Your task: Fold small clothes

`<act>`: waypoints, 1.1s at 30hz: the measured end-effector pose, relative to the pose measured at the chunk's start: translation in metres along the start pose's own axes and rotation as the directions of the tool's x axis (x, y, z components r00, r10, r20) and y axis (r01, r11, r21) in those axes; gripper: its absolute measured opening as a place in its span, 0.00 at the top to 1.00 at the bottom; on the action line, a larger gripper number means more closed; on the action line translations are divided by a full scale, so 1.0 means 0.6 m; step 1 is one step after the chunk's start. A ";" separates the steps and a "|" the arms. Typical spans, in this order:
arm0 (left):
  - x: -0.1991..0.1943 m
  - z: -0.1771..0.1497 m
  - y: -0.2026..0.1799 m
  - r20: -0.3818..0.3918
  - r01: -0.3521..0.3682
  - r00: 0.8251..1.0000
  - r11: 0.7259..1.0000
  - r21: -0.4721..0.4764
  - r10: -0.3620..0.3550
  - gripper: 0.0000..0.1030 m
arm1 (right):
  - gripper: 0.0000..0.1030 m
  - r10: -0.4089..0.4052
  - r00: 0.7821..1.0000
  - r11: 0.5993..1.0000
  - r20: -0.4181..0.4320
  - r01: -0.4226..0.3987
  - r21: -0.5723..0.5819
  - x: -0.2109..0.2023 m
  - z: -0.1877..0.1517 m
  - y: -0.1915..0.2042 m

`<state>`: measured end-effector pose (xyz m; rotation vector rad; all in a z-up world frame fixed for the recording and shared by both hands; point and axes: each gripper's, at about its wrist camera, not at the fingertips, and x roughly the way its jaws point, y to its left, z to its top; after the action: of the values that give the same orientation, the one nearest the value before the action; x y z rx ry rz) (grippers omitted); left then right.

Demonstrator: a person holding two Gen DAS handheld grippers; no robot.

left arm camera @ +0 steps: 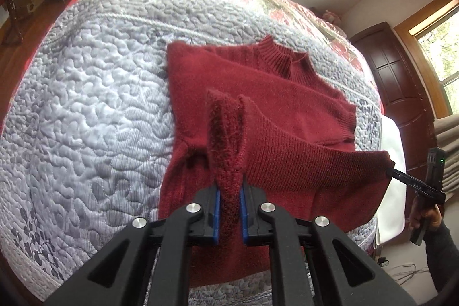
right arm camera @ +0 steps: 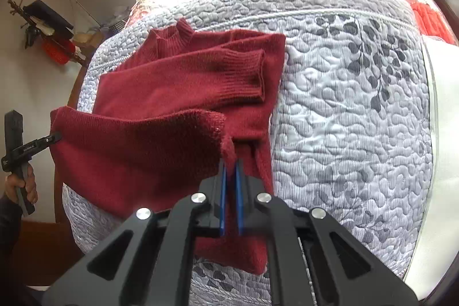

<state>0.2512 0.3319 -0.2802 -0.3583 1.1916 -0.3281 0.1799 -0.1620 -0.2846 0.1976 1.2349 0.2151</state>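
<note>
Left wrist: both tongs [left arm camera: 229, 191] apparently pinch sweater [left arm camera: 258, 93] hem.

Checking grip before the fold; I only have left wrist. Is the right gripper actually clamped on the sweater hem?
Observer: Yes. The right gripper is shut on a hem corner of the red sweater, with a thin bit of knit between its blue pads.
Operator: Anything else on the quilt that side?
Observer: An orange knit item lies by its far right edge, apart from the sweater.
</note>
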 end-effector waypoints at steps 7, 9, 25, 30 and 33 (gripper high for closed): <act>-0.018 0.083 -0.018 0.077 0.008 0.997 0.998 0.057 -0.013 0.90 | 0.96 0.007 0.997 1.000 0.074 -0.005 -0.024 -0.020 0.084 0.003; -0.014 0.112 -0.022 0.092 0.013 0.996 0.997 0.072 -0.020 0.90 | 0.96 0.003 0.996 0.999 0.089 0.000 -0.036 -0.019 0.112 0.003; 0.095 0.258 0.008 0.076 -0.010 0.997 0.995 0.097 0.003 0.90 | 0.96 -0.039 0.995 0.998 0.087 0.043 -0.053 0.073 0.285 -0.027; 0.139 0.288 0.024 0.044 -0.017 0.999 0.996 0.085 0.013 0.90 | 0.96 -0.052 0.997 0.998 0.065 0.055 -0.038 0.114 0.307 -0.039; 0.150 0.306 0.025 0.045 -0.016 0.999 0.995 0.094 0.012 0.90 | 0.96 -0.048 0.996 0.998 0.073 0.051 -0.031 0.122 0.318 -0.039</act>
<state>0.4546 0.3246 -0.3022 -0.2737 1.1309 -0.3608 0.3851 -0.1715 -0.2967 0.1446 1.1619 0.1838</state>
